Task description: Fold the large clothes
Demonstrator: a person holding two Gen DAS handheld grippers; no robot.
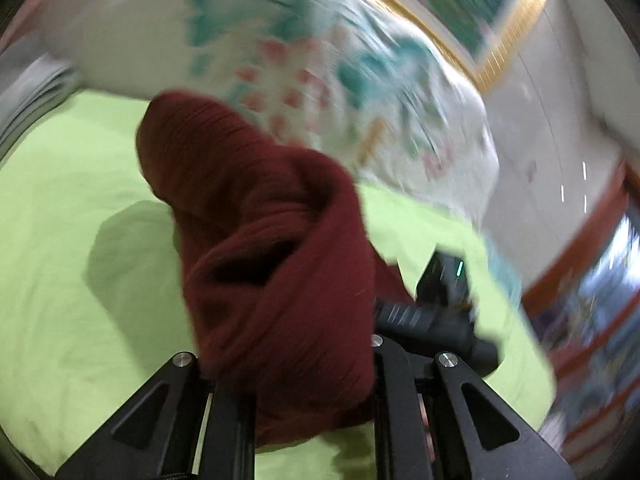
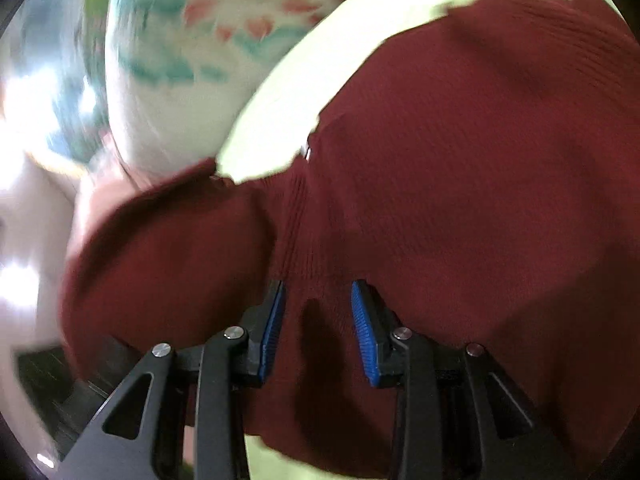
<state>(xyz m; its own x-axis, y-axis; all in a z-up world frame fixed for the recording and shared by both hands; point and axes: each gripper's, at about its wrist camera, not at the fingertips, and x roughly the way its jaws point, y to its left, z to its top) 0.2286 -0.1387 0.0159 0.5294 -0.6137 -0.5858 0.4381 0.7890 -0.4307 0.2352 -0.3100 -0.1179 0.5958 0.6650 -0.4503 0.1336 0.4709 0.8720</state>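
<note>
A dark red ribbed knit garment (image 1: 276, 248) hangs bunched from my left gripper (image 1: 312, 360), whose fingers are buried in the cloth above a lime green sheet (image 1: 60, 240). In the right wrist view the same red garment (image 2: 460, 180) spreads over the green sheet (image 2: 276, 120). My right gripper (image 2: 318, 320) has its blue-padded fingers (image 2: 362, 332) a small gap apart, with a fold of the red cloth between them. The other gripper (image 1: 440, 308) shows as a black body to the right of the cloth in the left wrist view.
A white pillow with green and pink print (image 1: 300, 60) lies at the far side of the bed, also in the right wrist view (image 2: 192, 52). A gold-framed picture (image 1: 480, 8) hangs on the wall. Both views are motion-blurred.
</note>
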